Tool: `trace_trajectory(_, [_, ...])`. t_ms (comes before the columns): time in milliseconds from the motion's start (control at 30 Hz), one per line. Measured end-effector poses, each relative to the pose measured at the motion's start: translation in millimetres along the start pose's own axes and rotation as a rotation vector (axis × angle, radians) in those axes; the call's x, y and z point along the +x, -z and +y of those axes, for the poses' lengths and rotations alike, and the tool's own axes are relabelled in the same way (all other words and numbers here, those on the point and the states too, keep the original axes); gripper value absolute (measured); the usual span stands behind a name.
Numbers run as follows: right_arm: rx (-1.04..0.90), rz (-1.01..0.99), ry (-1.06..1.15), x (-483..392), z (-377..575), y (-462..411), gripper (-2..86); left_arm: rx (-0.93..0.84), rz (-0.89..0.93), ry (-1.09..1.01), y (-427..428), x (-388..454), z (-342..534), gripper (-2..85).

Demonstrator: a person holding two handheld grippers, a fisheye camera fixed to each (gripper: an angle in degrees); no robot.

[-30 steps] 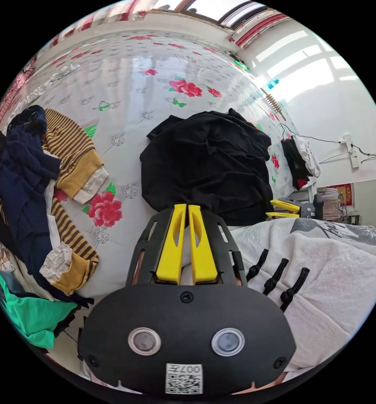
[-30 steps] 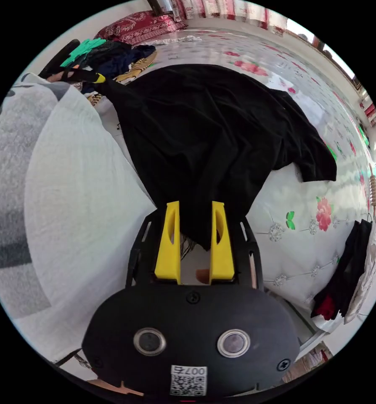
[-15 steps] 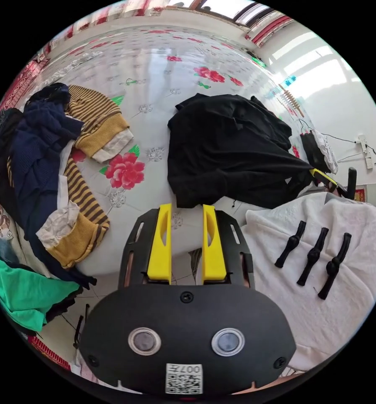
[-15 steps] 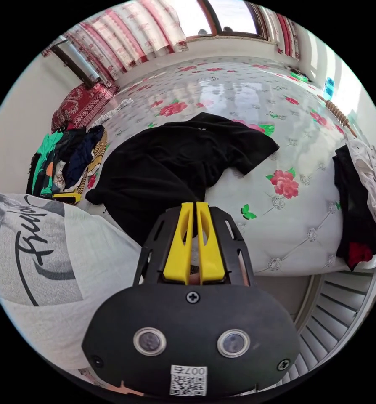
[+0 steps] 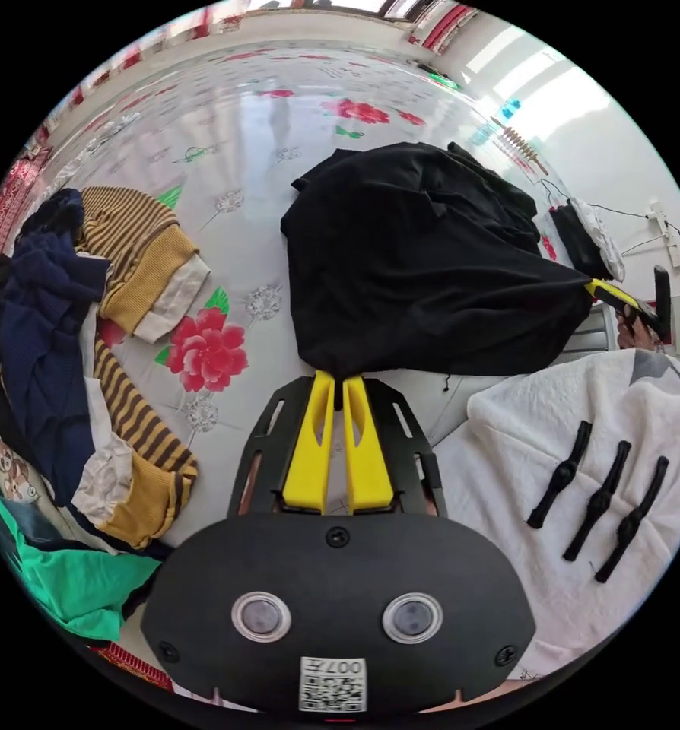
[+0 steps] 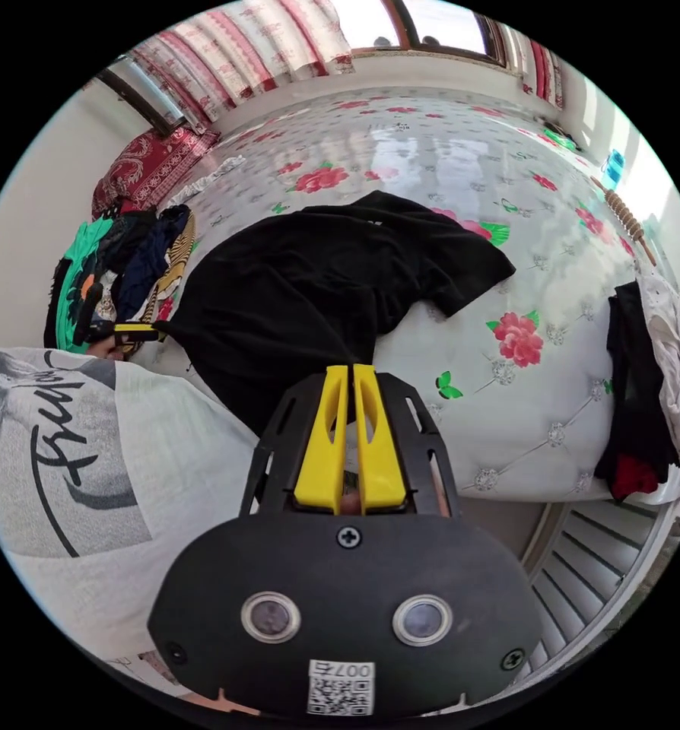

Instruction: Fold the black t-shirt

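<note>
Yellow jaws of the left gripper (image 5: 339,378) and right gripper (image 6: 351,369) each pinch an edge of the crumpled black cotton t-shirt (image 6: 317,289), which lies stretched between them across the white flower-printed bed cover (image 6: 462,167). No legible writing.

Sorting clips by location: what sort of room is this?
Likely a bedroom: a wide floral bedspread, a red pillow at its far end, striped curtains by the window, and a clothes pile.
</note>
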State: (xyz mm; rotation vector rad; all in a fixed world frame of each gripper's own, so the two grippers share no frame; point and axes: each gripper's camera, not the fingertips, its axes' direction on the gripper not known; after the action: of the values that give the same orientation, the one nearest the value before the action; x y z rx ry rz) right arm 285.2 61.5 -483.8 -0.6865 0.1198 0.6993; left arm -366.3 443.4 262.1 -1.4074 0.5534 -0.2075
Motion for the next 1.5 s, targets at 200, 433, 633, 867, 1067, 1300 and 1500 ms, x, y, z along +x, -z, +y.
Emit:
trace_trajectory(200, [0.252,-0.046,0.019,6,13,141,-0.3,0.358,0.154,-0.099,159,0,23,-0.9])
trace_trajectory(433, [0.493,-0.102,0.141,11,6,259,-0.2,0.474,0.151,-0.202,210,-20,-30,-0.9])
trace_trajectory(633, [0.343,-0.02,0.046,55,-125,242,-0.3,0.44,0.279,0.106,210,-62,-162,-0.9])
trace_trajectory(867, [0.863,0.022,0.153,35,-148,391,-0.3,0.83,0.181,-0.073,364,7,-162,-0.9])
trace_trajectory(1067, [0.941,0.066,0.396,24,-87,392,-0.2,0.945,0.034,-0.266,377,45,-76,-0.9])
trace_trajectory(1300, [0.577,0.061,0.336,43,-53,243,-0.3,0.566,-0.072,-0.081,196,31,-8,-0.8])
trace_trajectory(1500, [0.095,-0.063,0.092,75,-38,52,-0.3,0.09,-0.065,0.208,0,4,25,-0.8])
